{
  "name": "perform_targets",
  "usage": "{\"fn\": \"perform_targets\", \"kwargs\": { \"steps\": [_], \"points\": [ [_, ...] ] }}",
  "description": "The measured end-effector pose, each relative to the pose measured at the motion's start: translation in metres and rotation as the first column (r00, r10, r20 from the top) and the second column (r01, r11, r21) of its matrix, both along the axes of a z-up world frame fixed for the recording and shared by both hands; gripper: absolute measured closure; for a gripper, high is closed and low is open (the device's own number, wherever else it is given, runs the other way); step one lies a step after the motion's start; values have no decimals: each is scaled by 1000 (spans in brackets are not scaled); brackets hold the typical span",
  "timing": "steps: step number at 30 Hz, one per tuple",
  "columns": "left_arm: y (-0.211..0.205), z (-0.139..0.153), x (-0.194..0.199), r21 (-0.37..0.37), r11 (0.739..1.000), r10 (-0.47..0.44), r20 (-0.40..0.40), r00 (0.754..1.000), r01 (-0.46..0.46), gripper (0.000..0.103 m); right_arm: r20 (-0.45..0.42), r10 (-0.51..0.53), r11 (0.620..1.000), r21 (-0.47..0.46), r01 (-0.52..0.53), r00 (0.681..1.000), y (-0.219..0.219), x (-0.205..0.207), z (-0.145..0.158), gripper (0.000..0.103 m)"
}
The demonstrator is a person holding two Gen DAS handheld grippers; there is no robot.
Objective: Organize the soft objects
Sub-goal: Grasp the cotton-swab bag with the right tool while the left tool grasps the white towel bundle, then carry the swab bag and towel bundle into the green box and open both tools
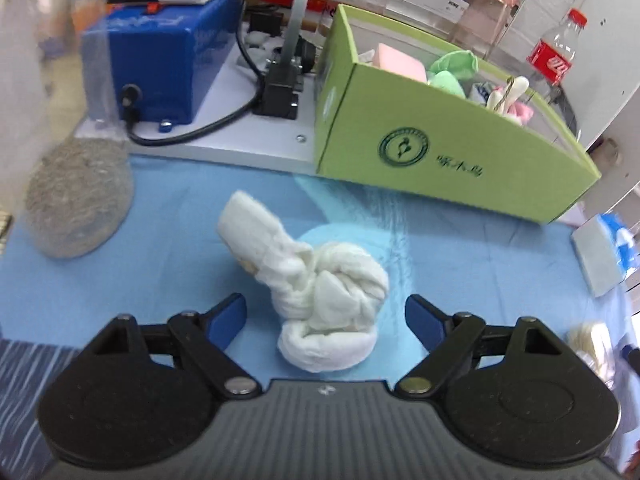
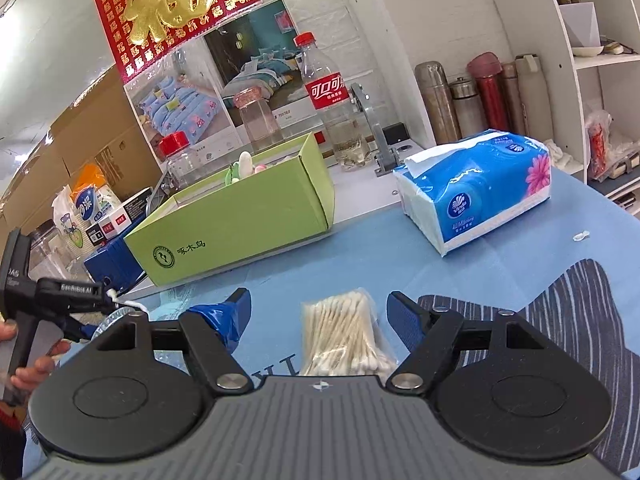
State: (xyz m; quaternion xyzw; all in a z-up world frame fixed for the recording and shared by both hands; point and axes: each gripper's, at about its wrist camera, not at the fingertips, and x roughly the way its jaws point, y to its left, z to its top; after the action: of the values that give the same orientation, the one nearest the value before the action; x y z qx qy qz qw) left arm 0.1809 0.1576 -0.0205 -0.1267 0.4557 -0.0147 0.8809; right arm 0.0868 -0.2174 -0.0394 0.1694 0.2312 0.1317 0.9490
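Observation:
A knotted white towel (image 1: 320, 292) lies on the blue cloth (image 1: 160, 280) right in front of my left gripper (image 1: 325, 312), which is open with its jaws on either side of it, not touching. A green box (image 1: 448, 148) behind holds a pink sponge (image 1: 400, 60) and green and pink soft items. My right gripper (image 2: 319, 312) is open over a clear bag of cotton swabs (image 2: 344, 332), which lies between its jaws. The green box (image 2: 240, 220) also shows in the right wrist view, far left of centre.
A grey scouring pad (image 1: 76, 196) lies at the left. A blue device (image 1: 160, 60) with a black cable stands behind. A blue tissue pack (image 2: 476, 192), a cola bottle (image 2: 328, 96), jars and flasks (image 2: 472, 96) stand at the back right.

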Motion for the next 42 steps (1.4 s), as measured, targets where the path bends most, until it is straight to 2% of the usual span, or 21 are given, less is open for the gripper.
{"fn": "perform_targets", "kwargs": {
  "steps": [3,7,11,14,17,19,21,24,28,31,32,33,34,36,37,38,40,42],
  "points": [
    [-5,5,-3,70,997,35,31,999,-37,16,0,6,1000,1,-6,1000,1,-3,0,42],
    [-5,3,9,96,991,87,30,996,-89,16,4,17,1000,-13,-17,1000,0,-6,2,42],
    [-8,-9,17,130,987,97,2,995,-97,16,-42,20,993,-112,-25,999,0,-3,0,42],
    [-15,-13,17,188,979,75,22,997,-77,16,-86,48,974,-218,-66,995,11,-2,-5,42],
    [-21,-15,19,227,972,57,22,998,-60,16,-92,53,965,-253,-74,994,23,5,-7,42],
    [-21,-16,19,235,970,48,31,998,-54,16,-83,27,963,-263,-48,996,29,15,-7,41],
    [-20,-17,18,233,971,44,39,998,-52,16,-85,1,947,-321,-28,996,37,28,-10,41],
    [-19,-18,13,236,971,26,57,998,-39,16,-151,-4,918,-393,-56,988,45,40,-21,41],
    [-16,-19,13,234,972,15,67,998,-30,16,-123,-10,922,-384,-39,992,43,35,-25,39],
    [-14,-17,7,231,973,9,72,997,-26,24,-109,-9,921,-388,-35,994,42,33,-27,37],
    [-13,-15,4,226,974,12,76,997,-29,33,-111,-12,920,-389,-33,994,43,33,-27,37],
    [-12,-14,3,225,974,18,79,997,-35,47,-115,-12,920,-391,-34,993,43,33,-26,37],
    [-10,-12,1,224,973,28,80,996,-45,53,-119,-6,920,-391,-41,993,44,35,-26,38],
    [-3,-10,-1,191,980,43,71,997,-56,53,-108,26,918,-391,-67,994,44,35,-25,48],
    [0,-8,-4,176,983,48,67,997,-59,53,-99,49,921,-380,-83,994,45,34,-24,68],
    [4,-5,-9,157,985,53,69,996,-64,54,-98,68,925,-366,-99,993,44,32,-22,77],
    [8,2,-22,125,990,53,82,995,-62,54,-101,111,945,-298,-137,989,40,27,-15,79],
    [12,16,-35,103,993,37,106,994,-48,54,-57,118,952,-279,-129,991,39,18,-3,79]
  ]
}}
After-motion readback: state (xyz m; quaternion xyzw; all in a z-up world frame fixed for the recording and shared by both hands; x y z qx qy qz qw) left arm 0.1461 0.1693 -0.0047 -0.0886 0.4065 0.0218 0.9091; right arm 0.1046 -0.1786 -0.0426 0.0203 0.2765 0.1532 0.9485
